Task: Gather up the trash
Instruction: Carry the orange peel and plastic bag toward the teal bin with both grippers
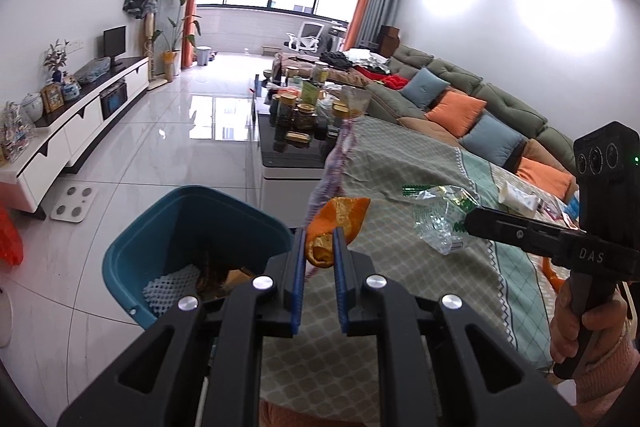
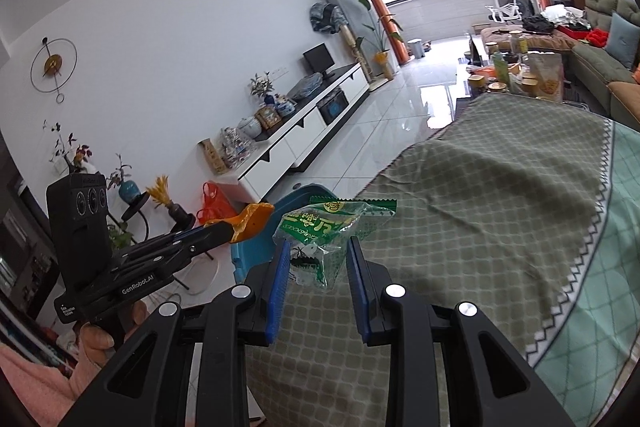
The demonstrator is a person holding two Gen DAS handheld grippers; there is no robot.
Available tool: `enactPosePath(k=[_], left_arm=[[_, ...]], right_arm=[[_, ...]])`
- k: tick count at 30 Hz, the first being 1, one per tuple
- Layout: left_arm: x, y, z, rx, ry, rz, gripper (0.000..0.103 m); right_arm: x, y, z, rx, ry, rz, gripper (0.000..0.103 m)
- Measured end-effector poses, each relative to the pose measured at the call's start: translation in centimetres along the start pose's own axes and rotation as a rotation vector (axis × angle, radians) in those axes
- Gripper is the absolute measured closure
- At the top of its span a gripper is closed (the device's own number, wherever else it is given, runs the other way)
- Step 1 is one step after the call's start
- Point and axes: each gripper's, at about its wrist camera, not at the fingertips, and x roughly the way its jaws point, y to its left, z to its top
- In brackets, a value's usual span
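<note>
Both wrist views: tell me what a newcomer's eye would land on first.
The bright orange peel pinched in the left gripper stands out at once, held near the rim of the teal bin on the floor beside the cloth-covered table. Next comes the crinkled green-and-clear wrapper caught in the right gripper, above the table's edge.

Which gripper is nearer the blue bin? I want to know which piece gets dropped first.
Left. The left gripper, shut on the orange peel, is beside the blue bin's rim. The right gripper, shut on the green wrapper, is further back over the tablecloth.
</note>
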Motion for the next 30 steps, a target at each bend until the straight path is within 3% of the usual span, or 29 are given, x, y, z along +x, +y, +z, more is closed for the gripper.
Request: enactPosePath(k=[13, 30], left_arm=[[0.1, 3.3, 0.4, -0.051, -0.006, 0.073, 0.089], [0.9, 5.9, -0.1, -0.111, 0.013, 0.114, 0.089]], right_arm=[[3.4, 2.1, 1.1, -0.047, 0.043, 0.043, 0.074], [7.3, 4.4, 1.9, -0.091, 0.102, 0.065, 0.074]])
